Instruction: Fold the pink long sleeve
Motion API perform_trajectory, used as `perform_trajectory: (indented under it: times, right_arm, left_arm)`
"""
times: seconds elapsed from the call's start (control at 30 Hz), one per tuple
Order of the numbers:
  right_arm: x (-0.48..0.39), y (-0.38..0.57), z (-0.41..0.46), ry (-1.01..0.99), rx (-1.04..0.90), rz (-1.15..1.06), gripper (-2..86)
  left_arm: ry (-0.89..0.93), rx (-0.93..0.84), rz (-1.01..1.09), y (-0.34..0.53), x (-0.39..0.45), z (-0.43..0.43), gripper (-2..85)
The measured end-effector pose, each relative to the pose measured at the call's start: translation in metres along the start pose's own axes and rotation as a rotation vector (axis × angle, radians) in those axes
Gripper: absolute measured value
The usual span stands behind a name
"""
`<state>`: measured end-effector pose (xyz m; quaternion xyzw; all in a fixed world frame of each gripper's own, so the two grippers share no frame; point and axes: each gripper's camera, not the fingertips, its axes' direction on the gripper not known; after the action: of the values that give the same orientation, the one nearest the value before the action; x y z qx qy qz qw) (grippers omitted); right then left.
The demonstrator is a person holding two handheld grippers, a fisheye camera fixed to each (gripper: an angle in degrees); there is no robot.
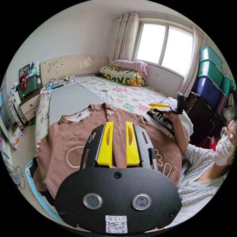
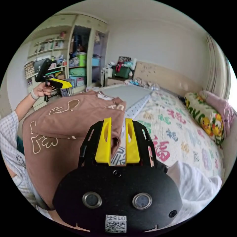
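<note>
- Bedroom walls, a curtained window (image 1: 163, 47) and stacked storage bins (image 1: 209, 71) frame the left gripper view; open shelves (image 2: 49, 61) crowded with things stand behind in the right gripper view.
- Across the room lies a bed (image 2: 177, 138) with a patterned quilt, a headboard (image 1: 71, 65) at its far end, and pillows (image 1: 123, 75) at the window-side corner by the headboard.
- Spread over the near edge of the bed is the pink long sleeve (image 1: 69, 140), a dusty brownish-pink top with cream outline drawings, collar towards the headboard; in the right gripper view its near part is bunched and folded over.
- A grey board (image 1: 69, 101) lies flat on the bed just beyond the collar.
- White cloth (image 2: 197, 182) sits piled at the bed's near edge in the right gripper view.
- A person in a pale checked top shows at the side, each bare forearm raised from the elbow.
- The left gripper (image 1: 118, 144) hovers over the middle of the garment, its yellow jaws a narrow gap apart, nothing between them; in the right gripper view a hand (image 2: 43, 90) holds it up level.
- The right gripper (image 2: 117, 142) has jaws narrowly parted, with a fold of the garment in the gap; whether they press it I cannot tell.
</note>
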<state>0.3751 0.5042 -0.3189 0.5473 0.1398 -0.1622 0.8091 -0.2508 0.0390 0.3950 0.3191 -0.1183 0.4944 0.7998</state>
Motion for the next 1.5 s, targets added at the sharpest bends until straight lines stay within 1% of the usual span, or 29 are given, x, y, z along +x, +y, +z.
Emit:
perform_trajectory:
  times: [0.03, 0.1, 0.13, 0.17, 0.23, 0.3, 0.37, 0.43, 0.5, 0.53, 0.57, 0.63, 0.67, 0.7, 0.77, 0.83, 0.87, 0.93, 1.0, 1.07, 1.13, 1.2, 1.23, 1.3, 1.33, 1.37, 1.5]
  right_arm:
    - [0.002, -0.003, 0.013, -0.049, -0.090, 0.005, 11.5]
    - [-0.004, -0.006, 0.024, -0.089, -0.178, -0.031, 13.0]
    - [-0.008, -0.006, 0.025, -0.085, -0.189, -0.049, 13.3]
    - [-0.009, -0.005, 0.026, -0.073, -0.194, -0.049, 12.8]
    - [-0.010, -0.006, 0.034, -0.024, -0.222, -0.035, 10.9]
    - [-0.014, -0.007, 0.042, 0.008, -0.259, -0.055, 8.9]
    - [-0.017, -0.007, 0.051, 0.076, -0.297, -0.058, 5.1]
    - [-0.012, -0.006, 0.057, 0.147, -0.332, -0.016, 0.7]
    - [-0.002, -0.005, 0.055, 0.196, -0.330, 0.039, -0.3]
    - [0.006, -0.002, 0.054, 0.297, -0.342, 0.089, -0.5]
    - [0.009, -0.001, 0.054, 0.320, -0.341, 0.107, -0.5]
    - [0.009, 0.002, 0.049, 0.232, -0.306, 0.077, -0.3]
    - [0.009, 0.003, 0.046, 0.222, -0.287, 0.074, -0.2]
    - [0.008, 0.005, 0.038, 0.204, -0.244, 0.062, 0.2]
    - [0.003, 0.008, 0.022, 0.143, -0.149, 0.005, 1.9]
    - [-0.007, 0.011, 0.002, -0.037, -0.023, -0.098, 5.4]
    - [-0.011, 0.011, -0.001, -0.092, 0.000, -0.127, 6.0]
    - [-0.028, 0.011, -0.007, -0.272, 0.053, -0.251, 6.9]
    - [-0.044, 0.008, -0.002, -0.341, 0.057, -0.323, 7.4]
    - [-0.065, 0.006, 0.006, -0.382, 0.050, -0.394, 7.8]
    - [-0.098, 0.004, 0.019, -0.440, -0.002, -0.506, 8.2]
    - [-0.124, 0.007, 0.026, -0.490, -0.048, -0.605, 9.1]
    - [-0.138, 0.010, 0.027, -0.537, -0.062, -0.661, 10.0]
    - [-0.150, 0.012, 0.026, -0.634, -0.058, -0.696, 11.1]
    - [-0.153, 0.012, 0.027, -0.666, -0.057, -0.693, 11.2]
    - [-0.154, 0.012, 0.027, -0.666, -0.056, -0.692, 10.9]
    - [-0.160, 0.021, 0.039, -0.553, -0.113, -0.759, 9.5]
  left_arm:
    - [-0.026, -0.033, -0.037, -0.024, -0.003, 0.036, 8.4]
    - [-0.067, -0.077, -0.098, -0.055, -0.008, 0.089, 8.4]
    - [-0.093, -0.109, -0.128, -0.071, -0.011, 0.122, 8.5]
    - [-0.103, -0.123, -0.142, -0.077, -0.012, 0.138, 8.5]
    - [-0.130, -0.181, -0.200, -0.097, -0.015, 0.195, 8.6]
    - [-0.130, -0.201, -0.219, -0.107, -0.013, 0.226, 8.6]
    - [-0.121, -0.208, -0.210, -0.112, -0.007, 0.252, 8.3]
    - [-0.196, -0.235, -0.163, -0.119, 0.009, 0.278, 8.0]
    - [-0.235, -0.247, -0.121, -0.123, 0.021, 0.289, 8.1]
    - [-0.249, -0.247, -0.112, -0.123, 0.025, 0.294, 8.1]
    - [-0.253, -0.247, -0.115, -0.123, 0.025, 0.296, 8.2]
    - [-0.271, -0.233, -0.132, -0.118, 0.025, 0.298, 8.5]
    - [-0.276, -0.223, -0.127, -0.116, 0.026, 0.296, 8.4]
    - [-0.289, -0.198, -0.114, -0.112, 0.027, 0.287, 8.4]
    - [-0.253, -0.173, -0.067, -0.104, 0.031, 0.266, 8.4]
    - [-0.148, -0.167, 0.028, -0.079, 0.038, 0.224, 9.4]
    - [-0.114, -0.166, 0.058, -0.070, 0.041, 0.211, 9.7]
    - [0.016, -0.155, 0.175, -0.020, 0.052, 0.159, 9.9]
    - [0.059, -0.166, 0.213, 0.025, 0.053, 0.124, 9.8]
    - [0.054, -0.181, 0.216, 0.070, 0.046, 0.097, 9.8]
    - [0.048, -0.136, 0.184, 0.126, 0.024, 0.069, 9.8]
    - [0.075, -0.090, 0.155, 0.159, 0.004, 0.060, 9.7]
    - [0.131, -0.061, 0.150, 0.175, -0.009, 0.062, 9.7]
    - [0.209, -0.052, 0.150, 0.190, -0.025, 0.072, 9.8]
    - [0.235, -0.076, 0.168, 0.192, -0.029, 0.082, 9.9]
    - [0.239, -0.089, 0.177, 0.192, -0.029, 0.086, 9.9]
    - [0.296, -0.153, 0.238, 0.193, -0.014, 0.123, 10.1]
